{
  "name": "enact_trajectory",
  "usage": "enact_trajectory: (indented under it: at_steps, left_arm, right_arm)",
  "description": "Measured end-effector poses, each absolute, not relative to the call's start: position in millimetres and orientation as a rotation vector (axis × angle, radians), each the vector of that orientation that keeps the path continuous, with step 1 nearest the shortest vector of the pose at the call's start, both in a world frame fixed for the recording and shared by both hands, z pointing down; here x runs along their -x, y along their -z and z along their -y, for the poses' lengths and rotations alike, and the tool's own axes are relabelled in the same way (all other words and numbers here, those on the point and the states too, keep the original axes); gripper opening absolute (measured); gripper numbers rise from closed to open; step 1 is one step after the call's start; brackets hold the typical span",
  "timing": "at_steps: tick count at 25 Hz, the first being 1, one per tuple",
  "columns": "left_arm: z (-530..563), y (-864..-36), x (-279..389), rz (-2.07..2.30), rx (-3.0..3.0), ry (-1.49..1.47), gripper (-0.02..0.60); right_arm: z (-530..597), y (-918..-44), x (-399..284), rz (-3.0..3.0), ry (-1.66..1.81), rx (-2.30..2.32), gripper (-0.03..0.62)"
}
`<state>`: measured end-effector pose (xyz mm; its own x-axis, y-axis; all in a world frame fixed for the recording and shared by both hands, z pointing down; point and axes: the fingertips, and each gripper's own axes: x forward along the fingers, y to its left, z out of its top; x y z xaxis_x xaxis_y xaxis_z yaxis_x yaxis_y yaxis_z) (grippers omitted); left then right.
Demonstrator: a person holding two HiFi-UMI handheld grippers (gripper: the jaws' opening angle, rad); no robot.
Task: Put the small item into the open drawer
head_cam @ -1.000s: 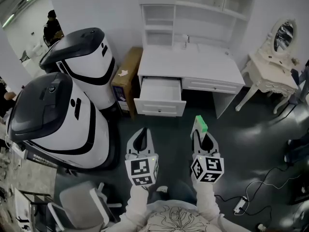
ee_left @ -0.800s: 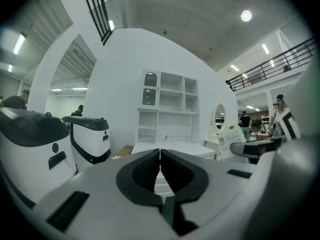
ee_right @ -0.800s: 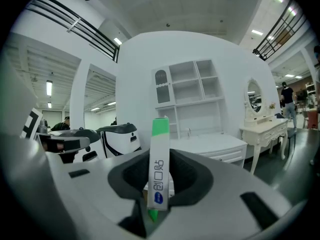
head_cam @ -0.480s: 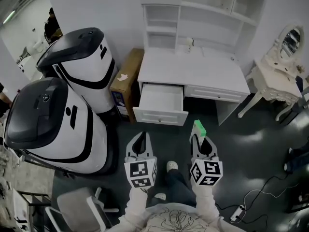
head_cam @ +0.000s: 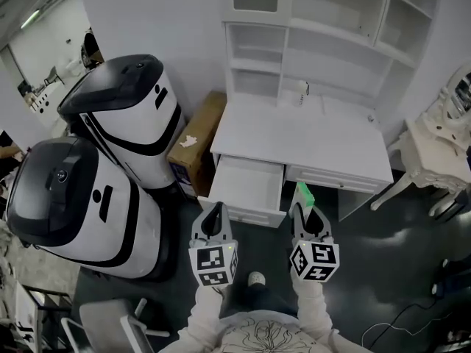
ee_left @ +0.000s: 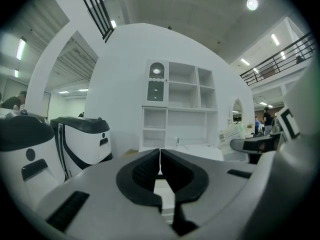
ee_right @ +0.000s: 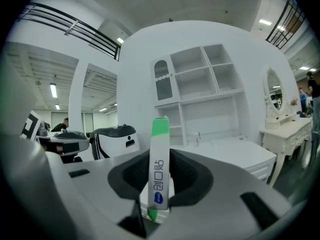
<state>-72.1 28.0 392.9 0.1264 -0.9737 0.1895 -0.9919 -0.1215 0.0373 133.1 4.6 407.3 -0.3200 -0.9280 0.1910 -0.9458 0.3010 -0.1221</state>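
Note:
A flat white and green packet (ee_right: 159,169) stands upright between the jaws of my right gripper (head_cam: 303,198), which is shut on it; its green end (head_cam: 305,194) sticks out past the jaw tips. My left gripper (head_cam: 212,213) is shut with nothing in it, its jaws touching in the left gripper view (ee_left: 160,161). The white desk (head_cam: 309,134) lies ahead, and its left drawer (head_cam: 247,185) is pulled out and open. Both grippers hover just in front of the drawer, the left at its left corner, the right past its right corner.
Two large white and black robot bodies (head_cam: 81,197) stand to the left. A cardboard box (head_cam: 197,140) leans between them and the desk. White shelves (head_cam: 324,28) rise behind the desk. A small white dressing table (head_cam: 441,149) stands at the right. The person's shoe (head_cam: 255,279) shows below.
The desk and its open drawer have come closer and lower in the head view. Both grippers stay in the same pose, the right one still holding the packet.

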Motion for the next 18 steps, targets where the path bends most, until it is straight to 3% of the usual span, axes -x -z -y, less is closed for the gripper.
enact_trajectory:
  at_steps: [18]
  left_arm:
    - [95.0, -434.8, 52.7, 1.963, -2.142, -0.29, 0.008]
  right_arm:
    - [123.9, -460.9, -140.5, 2.456, -0.458, -1.639, 0.091]
